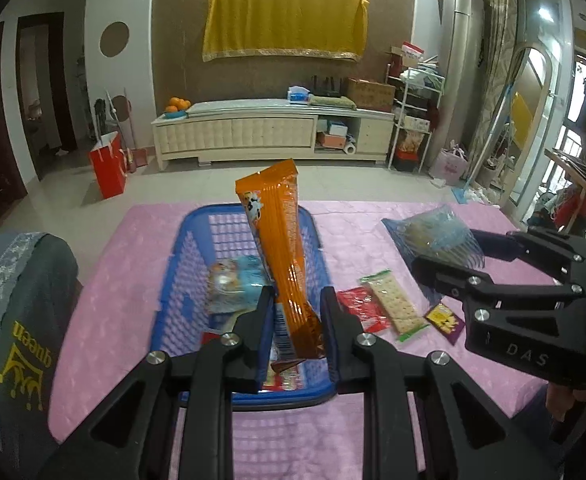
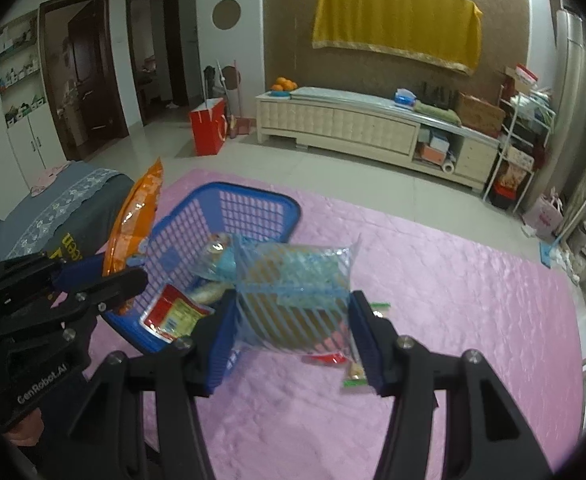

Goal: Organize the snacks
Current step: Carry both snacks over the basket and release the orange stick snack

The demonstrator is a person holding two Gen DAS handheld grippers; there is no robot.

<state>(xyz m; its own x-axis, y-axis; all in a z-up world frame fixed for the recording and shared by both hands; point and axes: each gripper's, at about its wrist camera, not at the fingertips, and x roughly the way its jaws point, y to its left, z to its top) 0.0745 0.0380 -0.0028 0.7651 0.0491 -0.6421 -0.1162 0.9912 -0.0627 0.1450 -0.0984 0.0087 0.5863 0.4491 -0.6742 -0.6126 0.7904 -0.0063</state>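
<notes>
My left gripper [image 1: 297, 312] is shut on the lower end of a long orange snack pack [image 1: 283, 248], which stands nearly upright above the blue plastic basket [image 1: 197, 264]. In the basket lie a light blue pack [image 1: 235, 280] and a red pack [image 2: 173, 312]. My right gripper [image 2: 291, 332] is shut on a clear bag with blue stripes [image 2: 293, 292], lifted off the pink table cover [image 2: 453, 300] to the right of the basket. A green-edged cracker pack [image 1: 393, 304], a red pack [image 1: 359, 306] and a small purple sachet [image 1: 445, 318] lie on the cover.
A chair back draped with grey cloth [image 1: 21, 304] stands at the table's left edge. Beyond the table are a tiled floor, a red paper bag [image 1: 109, 170] and a long cream cabinet [image 1: 269, 130]. A shelf rack [image 1: 413, 120] stands at the right.
</notes>
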